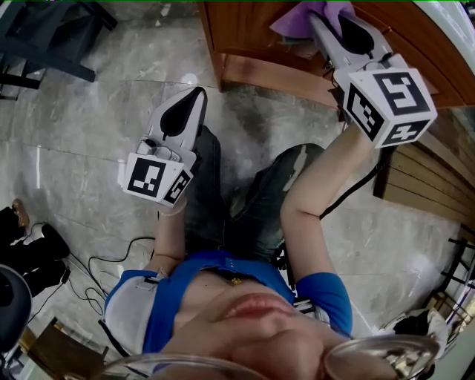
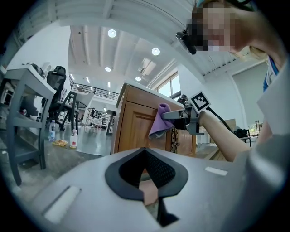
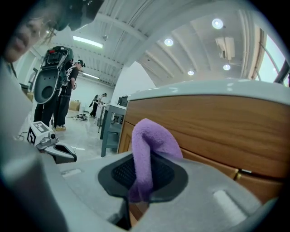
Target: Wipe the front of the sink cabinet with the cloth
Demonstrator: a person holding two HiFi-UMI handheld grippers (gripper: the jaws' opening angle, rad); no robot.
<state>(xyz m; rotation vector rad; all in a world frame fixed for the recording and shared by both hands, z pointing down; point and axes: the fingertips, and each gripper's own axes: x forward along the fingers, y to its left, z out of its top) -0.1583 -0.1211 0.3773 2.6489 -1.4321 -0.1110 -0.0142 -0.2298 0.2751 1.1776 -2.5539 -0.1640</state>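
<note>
Right hand-held gripper [image 1: 326,22] clamping purple cloth [image 1: 293,18], at cabinet front [image 1: 252,37] — left hand-held gripper [image 1: 193,98] closed, over open floor [image 1: 89,133]

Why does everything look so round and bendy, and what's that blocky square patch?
Left gripper view: the wide lens curves the cabinet, the edges go black, and the blocky patch was added to hide a face. Right gripper view: same curving; the purple cloth is sharp, the ceiling lights glare. Head view: the floor shines with reflections.

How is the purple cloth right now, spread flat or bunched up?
Bunched up: the purple cloth is doubled over and pinched in the right gripper, at the wooden cabinet front.
</note>
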